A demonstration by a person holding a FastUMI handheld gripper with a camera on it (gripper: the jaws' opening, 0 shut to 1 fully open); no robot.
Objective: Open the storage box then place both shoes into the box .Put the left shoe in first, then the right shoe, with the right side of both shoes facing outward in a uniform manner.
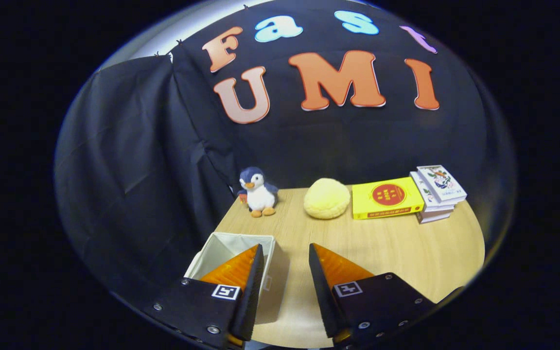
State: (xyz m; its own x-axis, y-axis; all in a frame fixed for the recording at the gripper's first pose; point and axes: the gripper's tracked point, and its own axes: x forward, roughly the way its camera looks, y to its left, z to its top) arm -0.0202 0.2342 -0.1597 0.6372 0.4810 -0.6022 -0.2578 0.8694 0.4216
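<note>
Gripper (286, 250) is released, nothing held between the fingers. Fabric storage box (231, 248) appears already open, lid hard to tell. Left shoe should be sought next, approached low over the wooden table (406, 253).

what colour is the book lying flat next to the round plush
Yellow with a red circle on its cover, seen in the gripper view, beyond the open gripper.

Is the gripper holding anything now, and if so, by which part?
Nothing is held. The gripper is open, with only bare table between its fingers; the open storage box lies beneath the left finger.
</note>
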